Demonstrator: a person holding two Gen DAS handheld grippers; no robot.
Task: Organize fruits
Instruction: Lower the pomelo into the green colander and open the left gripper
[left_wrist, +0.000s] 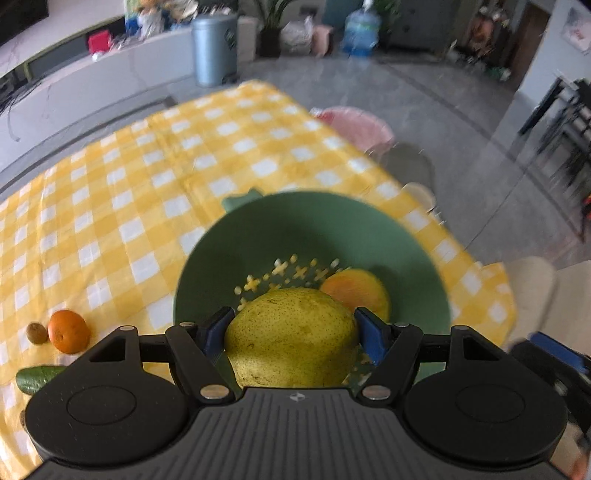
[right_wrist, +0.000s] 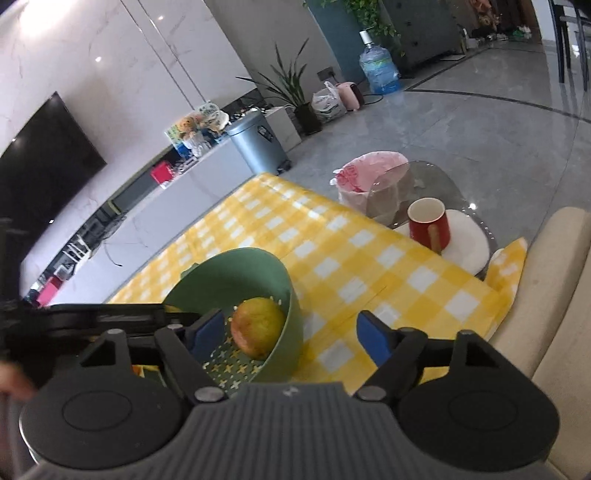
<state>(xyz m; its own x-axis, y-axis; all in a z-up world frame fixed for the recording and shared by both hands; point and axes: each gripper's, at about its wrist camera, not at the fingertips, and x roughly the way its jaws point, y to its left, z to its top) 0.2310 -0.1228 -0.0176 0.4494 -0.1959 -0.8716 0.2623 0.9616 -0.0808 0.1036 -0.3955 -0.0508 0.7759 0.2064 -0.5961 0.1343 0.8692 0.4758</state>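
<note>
Starting at the lower left of the left wrist view, three fruits wait loose on the yellow-and-white checked tablecloth: a small brown kiwi, a round orange tangerine just beside it, and below them a dark green avocado or cucumber end, too cut off to tell which. Moving to the centre, the left gripper has its blue pads pressed on both flanks of a large yellow-green speckled pear, carried right above the round green plastic colander bowl, and I read that as lining up for a drop. Deeper in, toward the right of the bowl, a yellow-orange fruit already lies on the slotted floor. Over to the right wrist view: the same bowl sits lower left, that fruit inside, while the right gripper stands spread with nothing between its pads, apparently clearing out of the way. At right, a red mug on a white coaster stays well apart from the action.
</note>
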